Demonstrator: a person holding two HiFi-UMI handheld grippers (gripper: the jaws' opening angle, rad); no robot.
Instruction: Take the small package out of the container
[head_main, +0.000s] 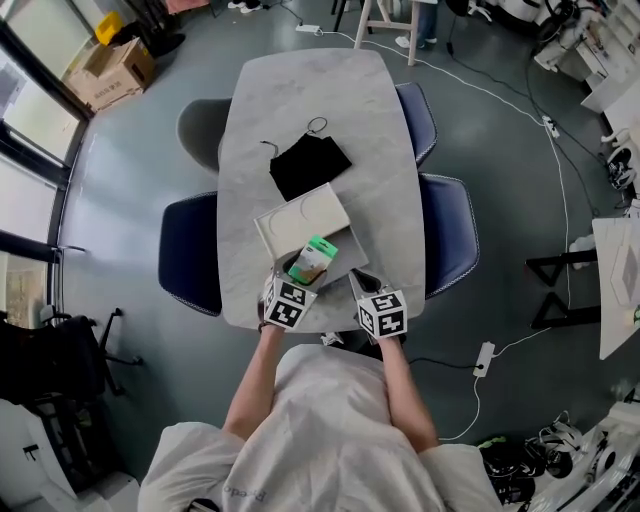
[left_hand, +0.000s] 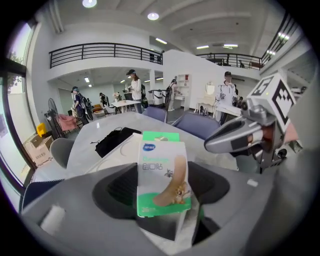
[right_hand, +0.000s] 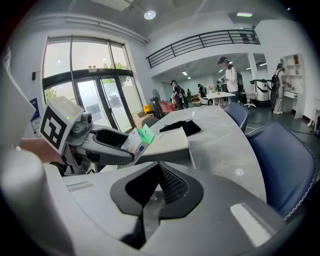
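Head view: left gripper (head_main: 301, 272) clamps the small package (head_main: 314, 258), held over the near end of the white container (head_main: 300, 218) on the desk (head_main: 310, 90). Right gripper (head_main: 360, 281) is just right of the container.

Left gripper view: plaster package (left_hand: 162, 172) upright between the jaws.

Right gripper view: jaws together, nothing held; container (right_hand: 167, 139) ahead-left.
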